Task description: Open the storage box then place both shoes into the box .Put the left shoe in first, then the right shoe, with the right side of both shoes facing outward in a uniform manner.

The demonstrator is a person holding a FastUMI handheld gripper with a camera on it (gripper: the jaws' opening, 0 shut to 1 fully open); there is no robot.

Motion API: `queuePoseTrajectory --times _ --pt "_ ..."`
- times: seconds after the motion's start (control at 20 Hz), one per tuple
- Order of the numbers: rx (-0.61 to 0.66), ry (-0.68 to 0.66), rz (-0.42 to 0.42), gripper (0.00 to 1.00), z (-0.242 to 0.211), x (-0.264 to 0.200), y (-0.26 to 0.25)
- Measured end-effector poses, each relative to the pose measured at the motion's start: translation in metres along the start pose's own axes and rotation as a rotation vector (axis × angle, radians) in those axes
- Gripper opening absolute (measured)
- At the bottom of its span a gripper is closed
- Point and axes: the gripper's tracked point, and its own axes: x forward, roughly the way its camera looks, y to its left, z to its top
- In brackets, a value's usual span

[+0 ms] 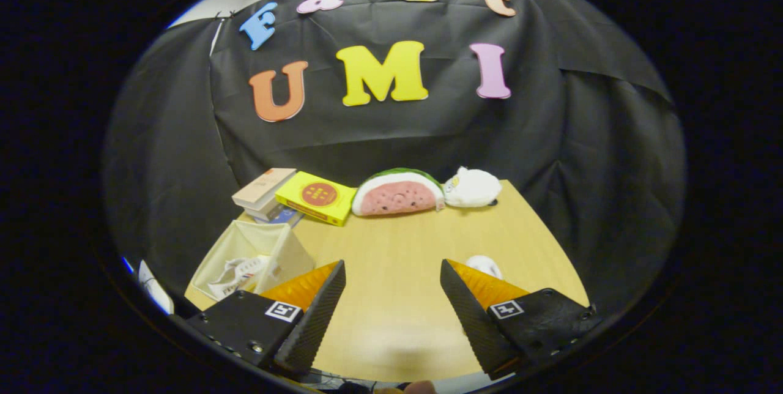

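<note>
Black cloth is hanging behind a light wooden table (397,296), and over the table's near part the gripper (393,305) is hovering with its fingers spread wide apart and nothing between them, only bare tabletop showing in the gap. Just beyond the left finger, in the lower left of the frame, the storage box (293,253) is sitting with its top already open; it looks like a pale fabric bin, and one white shoe (235,275) with a bit of red and blue trim is lying inside it, its facing too unclear to judge. Just past the tip of the right finger, in the lower right, a small white rounded object (484,265) is peeking out, mostly hidden; it may well be the second shoe, though that cannot be told for sure. Judging from this, the opening and the first placement appear done, and the step in hand is fetching the remaining shoe: the next move is calling for a swing to the right, a lowering over that object and a closing on it. Farther back, in the middle of the frame, a stack of books (264,192), a yellow box (316,197), a watermelon plush (397,193) and a white plush toy (472,188) are lining the far edge.
</note>
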Motion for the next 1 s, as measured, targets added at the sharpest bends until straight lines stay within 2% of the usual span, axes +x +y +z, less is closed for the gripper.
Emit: queuePoseTrajectory --times 0.2,0.35,0.55,0.8,1.0 --pt "0.013 0.081 -0.085 0.96 -0.042 0.013 -0.093" --pt "0.03 0.176 -0.119 0.96 -0.082 0.04 -0.14" --pt "0.019 0.308 -0.108 0.96 -0.129 0.092 -0.162" --pt "0.051 0.416 -0.107 0.96 -0.15 0.15 -0.183" --pt "0.056 0.421 -0.109 0.76 -0.153 0.168 -0.186"
